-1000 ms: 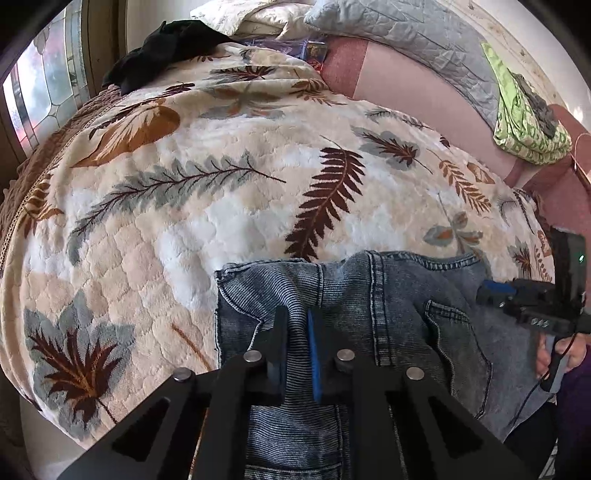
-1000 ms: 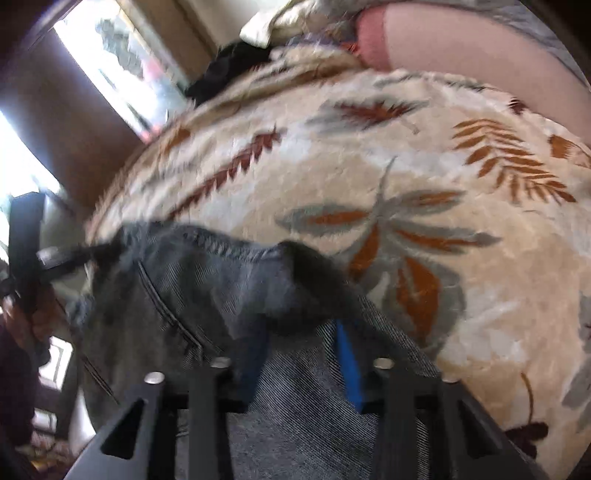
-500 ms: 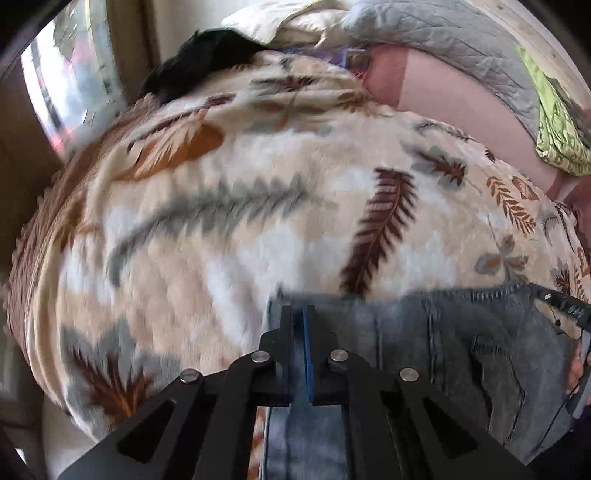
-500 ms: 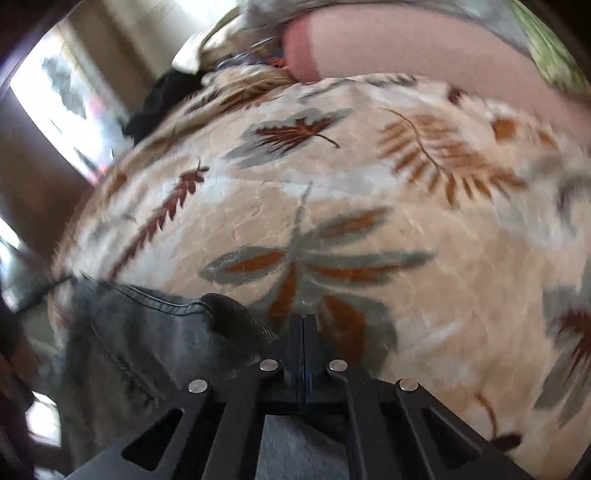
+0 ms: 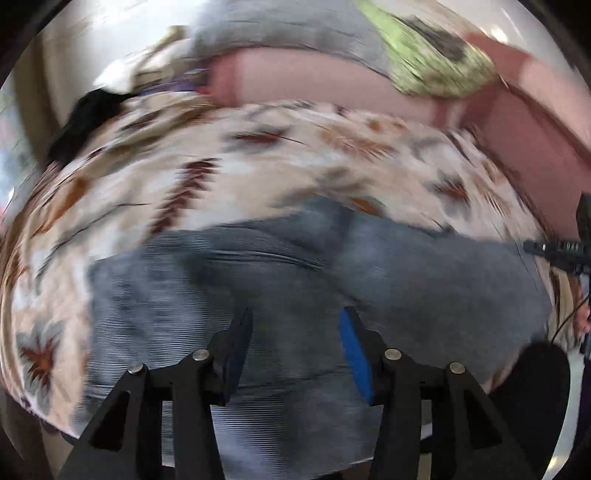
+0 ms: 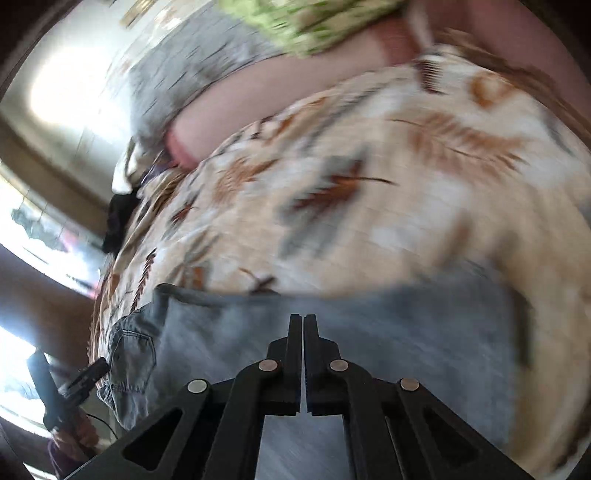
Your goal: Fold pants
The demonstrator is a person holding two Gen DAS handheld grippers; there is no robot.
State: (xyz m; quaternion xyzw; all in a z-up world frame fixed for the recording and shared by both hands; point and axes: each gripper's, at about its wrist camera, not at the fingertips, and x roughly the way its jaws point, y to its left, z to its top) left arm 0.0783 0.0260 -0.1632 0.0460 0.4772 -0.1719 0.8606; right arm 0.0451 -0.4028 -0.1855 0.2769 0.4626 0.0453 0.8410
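Nearest the lens, the left gripper [image 5: 295, 339] stands with its jaws wide apart and nothing between them, poised over the pants [image 5: 280, 280], blue-grey denim lying spread on the near part of the bed. The right gripper [image 6: 303, 332] has its jaws pressed together, the tips against the jeans; whether any cloth is pinched between them cannot be told through the blur. Denim like this is likely weighty and limp yet fairly stiff along its seams, so the waistband or a stitched hem, where the cloth is thick and not slippery, looks the best place to take hold. A patch pocket [image 6: 131, 350] shows at the left edge. Beyond lies a quilted cream bedspread [image 5: 258, 155] printed with rust and grey leaves, soft and puffy. Farthest are a pink bolster [image 5: 314, 85] and a grey pillow [image 5: 280, 26].
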